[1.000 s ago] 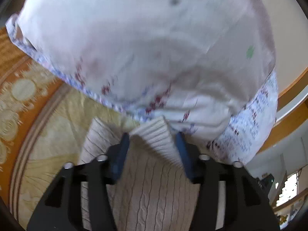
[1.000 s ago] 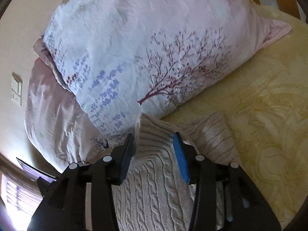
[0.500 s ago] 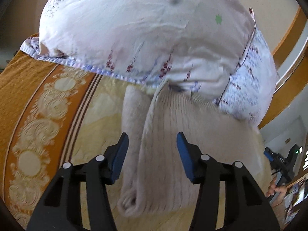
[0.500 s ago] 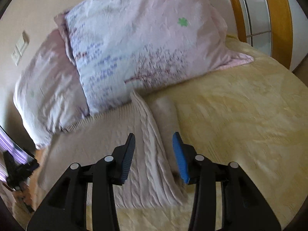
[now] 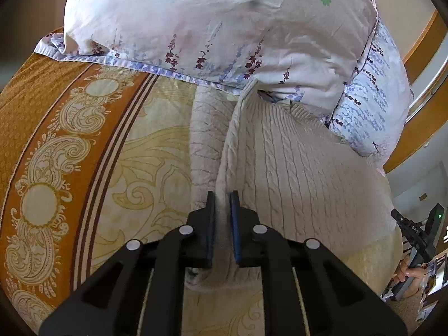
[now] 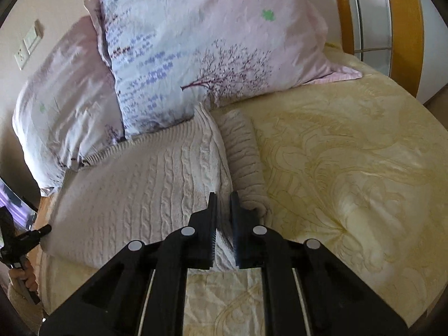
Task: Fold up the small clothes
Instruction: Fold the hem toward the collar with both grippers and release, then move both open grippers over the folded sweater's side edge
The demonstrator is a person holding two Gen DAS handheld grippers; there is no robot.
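Note:
A cream cable-knit sweater [image 5: 294, 168] lies flat on the bed, its far end tucked against the pillows. One sleeve [image 5: 204, 140] is folded along the sweater's left side. My left gripper [image 5: 222, 203] is closing on that left edge near the near end, and the pads press the knit between them. In the right wrist view the sweater [image 6: 140, 190] spreads to the left, with the other sleeve [image 6: 243, 154] lying beside its right edge. My right gripper [image 6: 223, 203] is closing on that right edge, with knit pinched between its pads.
A yellow patterned bedspread [image 6: 350, 168] with an orange border [image 5: 42, 140] covers the bed. Two floral pillows [image 6: 210, 42] [image 6: 61, 84] stand at the head. A wooden bed frame [image 6: 403, 28] rises at the far right. A hand with a black device [image 5: 417, 232] shows at the edge.
Both grippers drew back from the sweater's far corners by the pillows, open, towards its near end. Each has since shut on a side edge of the sweater.

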